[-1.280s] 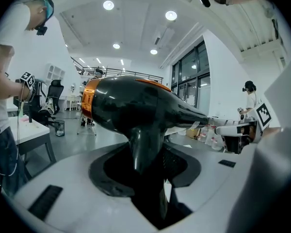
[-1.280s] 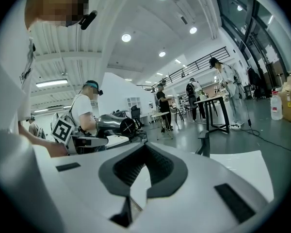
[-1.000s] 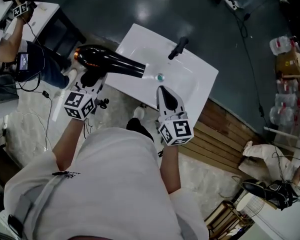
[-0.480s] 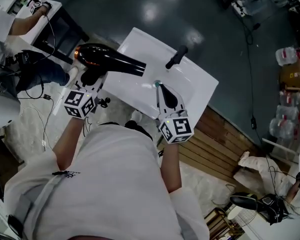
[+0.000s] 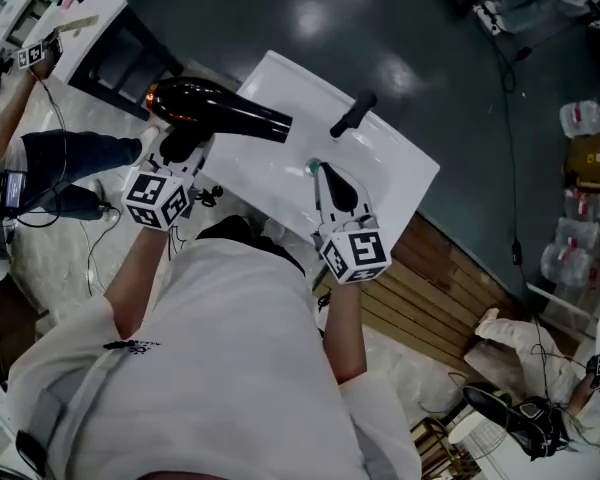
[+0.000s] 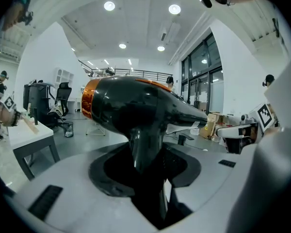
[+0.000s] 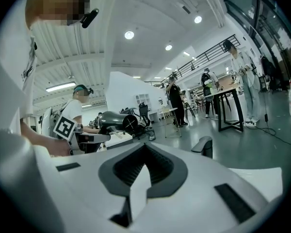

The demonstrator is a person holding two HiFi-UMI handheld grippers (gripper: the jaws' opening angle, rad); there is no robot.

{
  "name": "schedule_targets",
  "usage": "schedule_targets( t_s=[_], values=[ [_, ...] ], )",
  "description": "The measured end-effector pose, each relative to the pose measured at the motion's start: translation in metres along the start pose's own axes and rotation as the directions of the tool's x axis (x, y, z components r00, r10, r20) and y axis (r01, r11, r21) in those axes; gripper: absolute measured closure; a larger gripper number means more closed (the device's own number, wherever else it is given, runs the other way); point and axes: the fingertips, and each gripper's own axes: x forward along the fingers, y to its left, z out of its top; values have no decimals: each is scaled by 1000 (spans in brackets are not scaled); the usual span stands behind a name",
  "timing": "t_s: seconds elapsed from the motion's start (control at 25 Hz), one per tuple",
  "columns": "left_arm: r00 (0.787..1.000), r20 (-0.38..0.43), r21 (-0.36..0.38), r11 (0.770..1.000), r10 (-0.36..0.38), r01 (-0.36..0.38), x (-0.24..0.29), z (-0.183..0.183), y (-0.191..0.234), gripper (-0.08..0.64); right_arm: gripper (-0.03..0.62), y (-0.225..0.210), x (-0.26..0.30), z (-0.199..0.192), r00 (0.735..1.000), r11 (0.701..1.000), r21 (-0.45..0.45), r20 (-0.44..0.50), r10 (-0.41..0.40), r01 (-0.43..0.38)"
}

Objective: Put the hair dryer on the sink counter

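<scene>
In the head view, my left gripper (image 5: 183, 154) grips the handle of the glossy black hair dryer (image 5: 215, 111) with its orange rear band. The hair dryer is at the left edge of the white ceramic sink counter (image 5: 280, 86), its nozzle reaching in towards the black faucet (image 5: 353, 114). My right gripper (image 5: 322, 174) sits over the basin.

In the left gripper view, my jaws pinch the dryer's handle.

In the right gripper view, my jaws are closed together with nothing between them.

head camera looks down; all share hair dryer (image 5: 215, 113).
</scene>
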Motion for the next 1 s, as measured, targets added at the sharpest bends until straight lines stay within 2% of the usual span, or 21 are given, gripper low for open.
schedule_targets(
  t_s=[0.36, 0.72, 1.0],
  values=[
    [1000, -9, 10, 1000, -1, 1, 5, -4, 5, 391, 584, 7, 5, -4, 1000, 1000, 1, 0, 9, -9],
    [999, -26, 13, 999, -41, 41, 33, 7, 16, 391, 584, 8, 25, -1, 1000, 1000, 22, -11, -9, 9],
    [995, -52, 11, 996, -87, 88, 62, -6, 27, 391, 584, 6, 46, -9, 999, 999, 33, -15, -34, 35]
  ],
)
